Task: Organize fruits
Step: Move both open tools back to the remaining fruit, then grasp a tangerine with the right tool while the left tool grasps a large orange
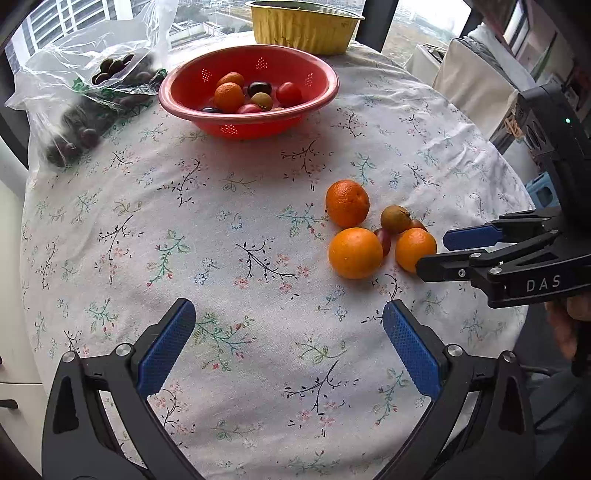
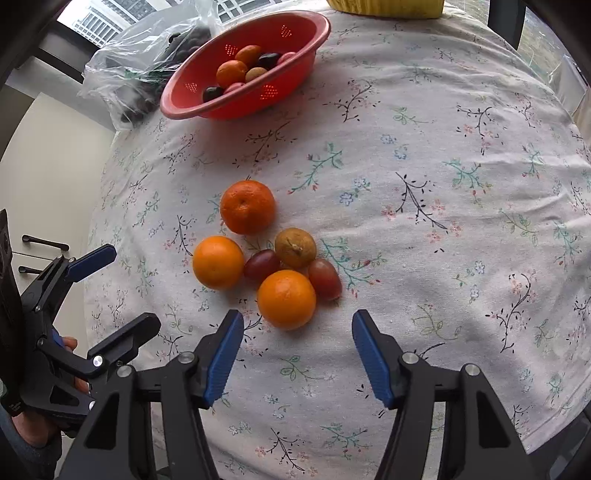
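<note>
A cluster of loose fruit lies on the floral tablecloth: three oranges, a brown round fruit and two red grape tomatoes. The cluster also shows in the left wrist view. My right gripper is open and empty, just short of the nearest orange; it shows from the side in the left wrist view. My left gripper is open and empty over bare cloth, left of the cluster; it shows in the right wrist view. A red colander bowl at the back holds several small fruits.
A clear plastic bag of dark fruits lies at the back left beside the bowl. A yellow foil tub stands at the far edge by the window. The round table drops off at left and right.
</note>
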{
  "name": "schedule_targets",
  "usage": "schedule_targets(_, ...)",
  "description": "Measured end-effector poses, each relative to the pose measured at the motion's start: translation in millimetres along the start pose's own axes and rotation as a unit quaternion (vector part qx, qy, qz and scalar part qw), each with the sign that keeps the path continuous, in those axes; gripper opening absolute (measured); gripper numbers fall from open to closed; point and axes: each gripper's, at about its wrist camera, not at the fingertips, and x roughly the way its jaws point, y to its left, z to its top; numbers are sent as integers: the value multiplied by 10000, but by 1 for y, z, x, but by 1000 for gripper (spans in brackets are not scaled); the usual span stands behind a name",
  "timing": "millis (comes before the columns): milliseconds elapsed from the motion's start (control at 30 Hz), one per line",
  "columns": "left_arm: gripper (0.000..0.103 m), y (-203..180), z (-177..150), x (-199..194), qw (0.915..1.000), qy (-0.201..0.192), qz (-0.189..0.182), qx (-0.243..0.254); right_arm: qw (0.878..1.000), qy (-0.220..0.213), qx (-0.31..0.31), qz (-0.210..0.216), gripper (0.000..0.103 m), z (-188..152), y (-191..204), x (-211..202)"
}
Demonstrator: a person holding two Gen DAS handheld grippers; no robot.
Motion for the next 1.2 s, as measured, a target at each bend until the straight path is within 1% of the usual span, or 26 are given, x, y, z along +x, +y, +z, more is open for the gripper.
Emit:
schedule_targets(233,103,4,-7,-2,9999,104,7,-29,9999,108,-109,-4,55,4,12,14)
schedule_targets(400,103,2,-6,3,9996,270,-66,-64,9998,119,-167,-8,52,4,11,15)
schedule_targets(500,103,0,-4,6,9994,315,-94,-45,9998,111,-147,31,52,6,10,15)
schedule_targets(600,103,1,0,9,9992,350,-175,-117,9999,113,-120,45,51,6,9,16)
schedule_targets(667,103,2,3,11,9991,363,-166,-136,9999,126,-27,102,51,8,7,16)
schedule_targets(733,103,2,8,14,9991,373,-178,-137,9997,154,88,150,45,10,5,16)
schedule_targets(833,103,1,14,18,9991,374,-161,-80,9993,172,246,230,42,13,2,15)
schedule_targets(933,103,-2,21,23,9991,371,-189,-24,9984,210,401,331,40,15,-1,15)
schedule_targets(1000,103,-4,25,27,9990,382,-209,12,9985,218,386,331,38,16,-1,15)
schedule_targets(1200,103,-12,35,37,9988,389,-284,81,9980,242,365,455,37,15,-5,9)
